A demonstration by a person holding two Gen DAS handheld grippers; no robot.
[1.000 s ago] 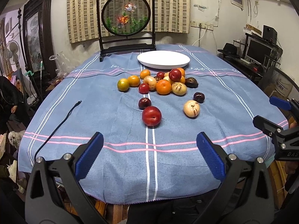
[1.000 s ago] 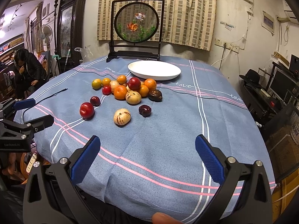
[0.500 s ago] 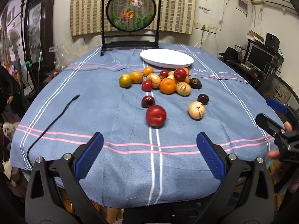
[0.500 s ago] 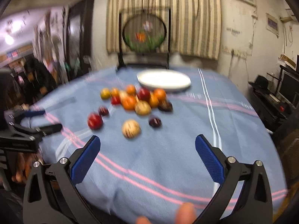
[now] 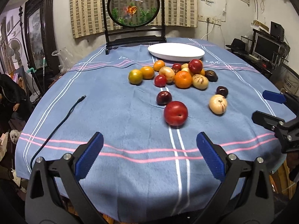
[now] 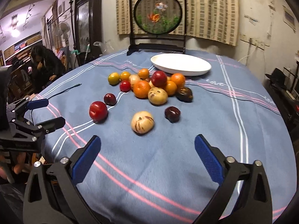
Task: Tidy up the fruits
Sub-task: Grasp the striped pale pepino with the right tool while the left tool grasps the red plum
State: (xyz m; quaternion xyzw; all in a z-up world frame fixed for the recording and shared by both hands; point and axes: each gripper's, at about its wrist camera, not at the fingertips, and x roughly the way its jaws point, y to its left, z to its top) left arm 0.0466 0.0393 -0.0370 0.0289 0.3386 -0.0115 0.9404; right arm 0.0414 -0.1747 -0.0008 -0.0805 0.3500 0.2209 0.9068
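The fruits [image 6: 149, 89] lie heaped mid-tabletop [image 6: 186, 130] beside the white plate [image 6: 180, 64], several half-hidden within the pile. The left gripper [image 5: 149, 153] gapes empty; the right gripper [image 6: 147, 154], closing, holds nothing, its lower frame cut off.

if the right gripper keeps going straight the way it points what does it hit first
Most likely the pale streaked fruit, which lies nearest ahead, roughly centred between the right gripper's fingers, which are closing with nothing between them. Since it points downward, it might meet the blue tablecloth just short of it; depth is unclear.
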